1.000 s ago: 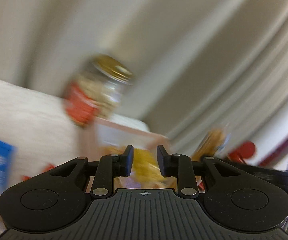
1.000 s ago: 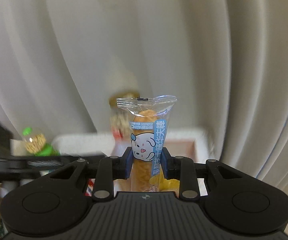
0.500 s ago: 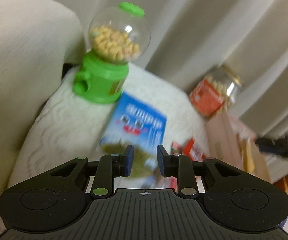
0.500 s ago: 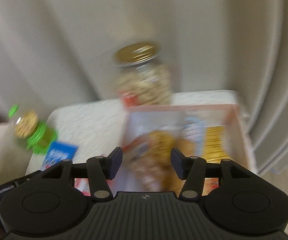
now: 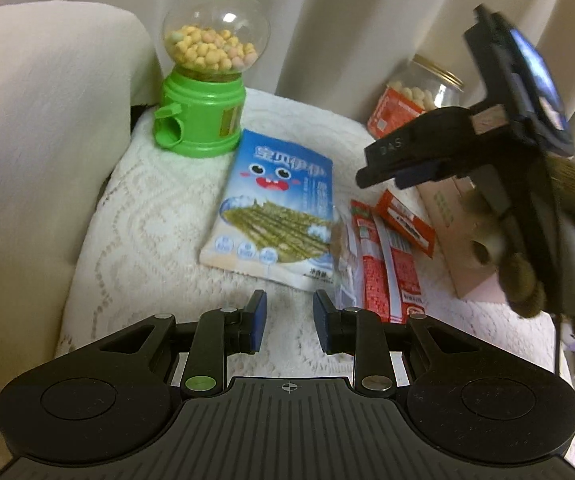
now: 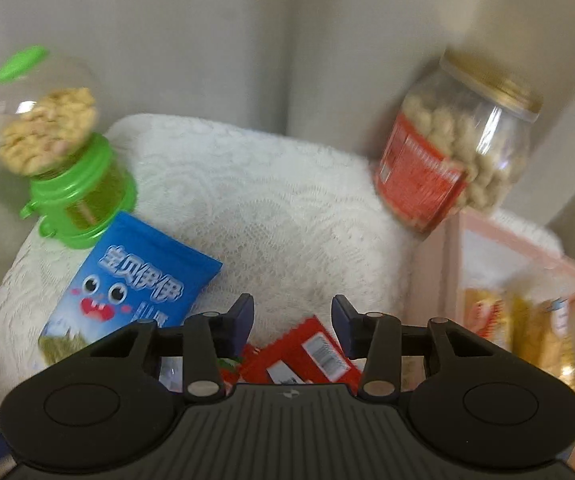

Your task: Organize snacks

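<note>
My left gripper hovers open and empty over the white lace cloth, just short of a blue seaweed-snack bag. Red packets lie to the right of that bag, beside a pink box. My right gripper is over a red packet. Its jaws are closing with nothing between them. The blue bag lies to its left. The pink box on its right holds yellow snack packets.
A green candy dispenser stands at the back left and a peanut jar with a gold lid behind the box. A beige cushion borders the cloth on the left, with curtains behind. The right tool's black body hangs over the box.
The right gripper let go of the clear packet of orange snacks, opened, and swung left and down to the red packets. The left gripper swung from the jar down to the blue bag.
</note>
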The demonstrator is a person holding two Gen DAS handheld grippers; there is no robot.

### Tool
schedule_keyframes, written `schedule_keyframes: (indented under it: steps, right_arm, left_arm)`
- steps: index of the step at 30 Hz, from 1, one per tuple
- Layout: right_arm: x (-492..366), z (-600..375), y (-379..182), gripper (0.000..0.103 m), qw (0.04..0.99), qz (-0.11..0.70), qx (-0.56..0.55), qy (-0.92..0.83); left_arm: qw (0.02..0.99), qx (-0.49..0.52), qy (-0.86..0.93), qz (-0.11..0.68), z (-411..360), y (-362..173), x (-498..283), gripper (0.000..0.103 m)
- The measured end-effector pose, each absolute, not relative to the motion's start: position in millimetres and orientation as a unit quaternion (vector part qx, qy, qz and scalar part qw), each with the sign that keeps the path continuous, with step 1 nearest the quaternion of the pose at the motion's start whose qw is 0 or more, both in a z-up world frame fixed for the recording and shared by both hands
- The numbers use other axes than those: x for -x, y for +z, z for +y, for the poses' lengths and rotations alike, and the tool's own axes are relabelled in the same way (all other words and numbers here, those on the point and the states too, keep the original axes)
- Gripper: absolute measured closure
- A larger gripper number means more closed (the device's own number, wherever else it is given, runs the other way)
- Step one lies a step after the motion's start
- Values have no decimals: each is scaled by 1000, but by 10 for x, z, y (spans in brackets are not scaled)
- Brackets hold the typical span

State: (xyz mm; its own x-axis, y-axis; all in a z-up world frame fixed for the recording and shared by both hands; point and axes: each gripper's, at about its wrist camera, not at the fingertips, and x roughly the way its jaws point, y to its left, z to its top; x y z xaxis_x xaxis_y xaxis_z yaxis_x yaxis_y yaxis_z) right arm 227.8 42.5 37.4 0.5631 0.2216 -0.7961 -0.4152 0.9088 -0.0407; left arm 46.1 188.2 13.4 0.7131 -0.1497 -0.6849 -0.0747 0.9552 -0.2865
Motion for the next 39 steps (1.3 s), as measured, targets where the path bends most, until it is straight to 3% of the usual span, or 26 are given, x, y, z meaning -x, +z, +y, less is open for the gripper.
schedule_keyframes:
  steps: [7,17,23,29,31,32,33,39]
  right_arm:
    - [-2308,355,237,65,865,464,78,173]
    - [-1650,186,263,68,841,486,50,233]
    - [-1399,93,302,68,833,487,50,256]
    - [-1736,119,482,68,870,448,67,197]
    - [-1954,197,481,77,879,433,103,175]
    - [-2051,238,466,92,880,429,123,165]
    - [-2155,271,433,98,878,433,136,152]
    - [-2315,407,242,98,861,457,170,144]
  left_arm:
    - [915,150,-25,373,1903,153,-397,74]
    - [913,145,-32,380,1814,152,-356,74]
    - [914,136,-31,381,1760,169,-329,74]
    - [914,134,-30,381,1754,162,-322,74]
    - [914,134,-32,382,1759,149,-323,74]
    - [914,135,-33,382,1764,142,-319,74]
    - [913,136,-34,382,1774,132,-318,74]
    - [911,148,-29,383,1827,100,-323,74]
